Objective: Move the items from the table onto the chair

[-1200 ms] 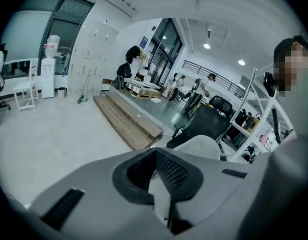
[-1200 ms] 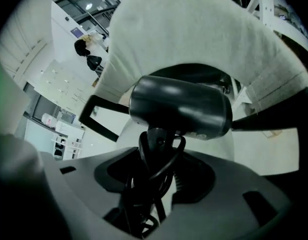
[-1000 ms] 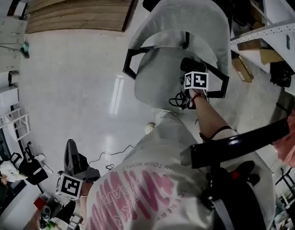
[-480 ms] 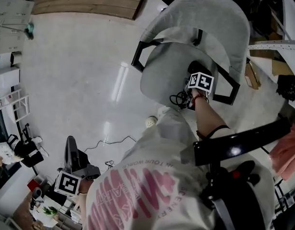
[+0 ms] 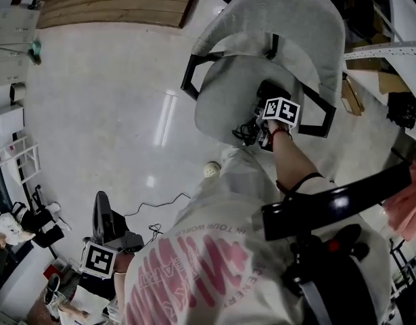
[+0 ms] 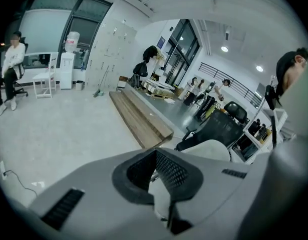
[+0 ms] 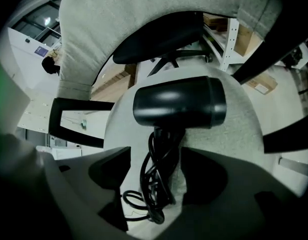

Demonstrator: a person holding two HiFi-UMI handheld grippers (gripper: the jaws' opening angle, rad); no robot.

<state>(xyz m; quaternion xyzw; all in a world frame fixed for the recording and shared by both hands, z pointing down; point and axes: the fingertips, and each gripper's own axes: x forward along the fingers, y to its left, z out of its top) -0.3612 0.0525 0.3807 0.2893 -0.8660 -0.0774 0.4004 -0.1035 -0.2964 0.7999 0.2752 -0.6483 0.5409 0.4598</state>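
A black hair dryer [image 5: 268, 91] lies on the grey seat of the chair [image 5: 218, 107], its coiled cord [image 5: 247, 135] trailing toward me. My right gripper [image 5: 260, 122] hangs just over the seat, pointing steeply down. In the right gripper view the dryer [image 7: 179, 102] sits ahead on the seat [image 7: 241, 129]. The cord [image 7: 156, 181] runs between the right gripper's [image 7: 154, 184] jaws, which have just been opening and stand wide, clear of it on both sides. My left gripper [image 5: 101, 208] is low at the left, shut and empty [image 6: 164, 194].
The chair's black armrests [image 5: 316, 117] flank the seat and its grey backrest [image 5: 282, 19] rises beyond. A black chair part [image 5: 329, 205] crosses near my body. Shelving [image 5: 390, 46] stands right, wooden planks [image 5: 113, 5] far left, a cable [image 5: 153, 212] on the floor.
My right gripper has sunk a little toward the seat and rolled, staying over the hair dryer. The left gripper has stayed at the lower left.
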